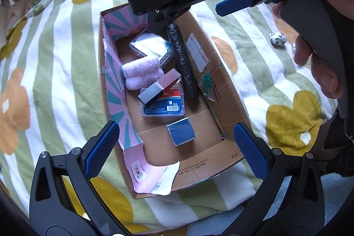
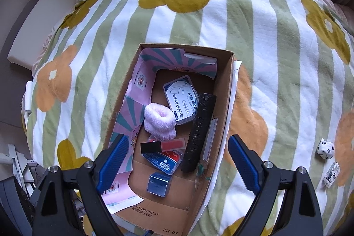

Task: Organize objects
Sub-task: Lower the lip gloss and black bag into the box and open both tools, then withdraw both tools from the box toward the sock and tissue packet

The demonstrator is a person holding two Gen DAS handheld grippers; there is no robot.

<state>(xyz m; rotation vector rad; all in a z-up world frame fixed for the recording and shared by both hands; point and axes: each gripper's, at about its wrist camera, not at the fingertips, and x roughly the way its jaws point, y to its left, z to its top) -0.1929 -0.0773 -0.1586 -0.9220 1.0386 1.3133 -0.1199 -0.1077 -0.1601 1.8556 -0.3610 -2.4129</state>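
Surface: a blanket with green and white stripes and yellow and orange flowers, spread over a bed.
Container: an open cardboard box, lying on the blanket, pink and teal paper lining along its left wall and far end.
Contents, far end: a clear floss-pick case with a white and blue label, flat on the box floor.
Contents, middle left: a pink fluffy roll, touching the near edge of the floss-pick case.
Contents, right side: a black roll lying lengthwise along the right wall.
Contents, middle: a red and black lipstick box, resting on top of a blue packet.
Contents, near end: a small blue cube box, apart from the others on the bare floor.
Outside the box: a white spotted figurine and a small printed carton on the blanket, well to the right.
Left gripper: released, jaws spread wide, empty, hovering over the near end of the box.
Right gripper: released, jaws wide apart, nothing between them, above the box; held by a hand seen in the left wrist view.
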